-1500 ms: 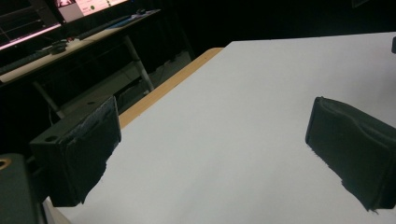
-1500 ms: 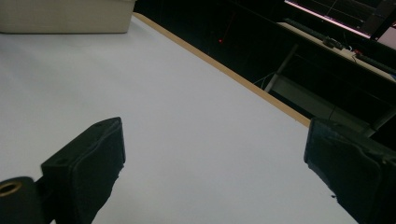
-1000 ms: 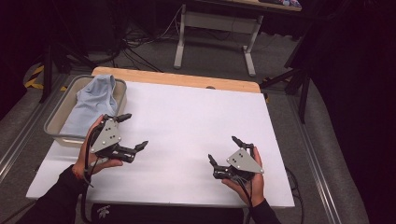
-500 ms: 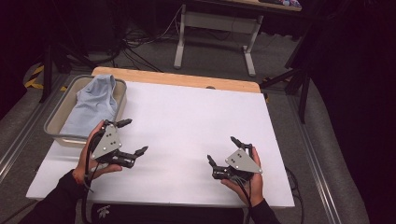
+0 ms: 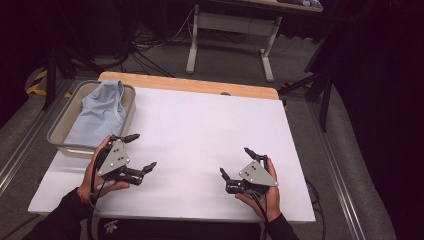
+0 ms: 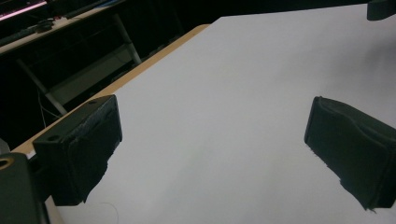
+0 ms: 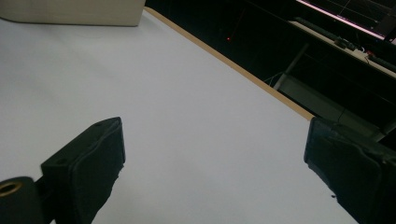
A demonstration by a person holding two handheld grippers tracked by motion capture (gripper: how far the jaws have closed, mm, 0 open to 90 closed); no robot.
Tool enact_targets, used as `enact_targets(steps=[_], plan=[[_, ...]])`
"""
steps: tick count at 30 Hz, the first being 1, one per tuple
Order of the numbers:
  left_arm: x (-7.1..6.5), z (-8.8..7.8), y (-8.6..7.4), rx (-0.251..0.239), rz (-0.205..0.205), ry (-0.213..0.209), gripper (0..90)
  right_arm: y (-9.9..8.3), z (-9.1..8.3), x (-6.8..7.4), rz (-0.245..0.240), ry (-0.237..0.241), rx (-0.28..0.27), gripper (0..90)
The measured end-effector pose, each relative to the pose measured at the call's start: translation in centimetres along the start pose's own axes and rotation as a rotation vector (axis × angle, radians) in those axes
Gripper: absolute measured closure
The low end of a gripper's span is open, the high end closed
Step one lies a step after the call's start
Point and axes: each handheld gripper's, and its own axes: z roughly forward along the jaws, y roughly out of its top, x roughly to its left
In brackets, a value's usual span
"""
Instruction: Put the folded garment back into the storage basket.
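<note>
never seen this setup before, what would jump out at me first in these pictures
The big white table top catches the eye first, with a left hand-held gripper and a right hand-held gripper poised over its near half, both with jaws wide open and empty. Next is the pale blue cloth lying in a grey bin at the table's far left corner, just beyond the left hand-held gripper.

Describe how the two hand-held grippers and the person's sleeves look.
Each hand-held gripper, left and right, is black with two jaws and a grey three-cornered plate on top. The jaw pads are blocky and matte black. A dark cable trails from the left one. Both sleeves are black.
</note>
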Motion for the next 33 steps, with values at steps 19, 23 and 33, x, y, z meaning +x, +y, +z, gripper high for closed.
enact_targets(steps=[19, 23, 33], plan=[[-0.5, -0.1, -2.3, 0.057, -0.014, 0.026, 4.7, -0.6, 0.4, 0.4, -0.006, 0.017, -0.007, 6.2], [-0.7, 0.0, -2.9, 0.076, -0.028, 0.01, 4.6, -0.7, 0.5, 0.5, -0.011, 0.016, -0.006, 6.2], [-1.1, -0.2, -3.4, 0.094, -0.032, -0.004, 4.0, -0.9, 0.5, 0.8, -0.015, 0.02, -0.012, 6.2]])
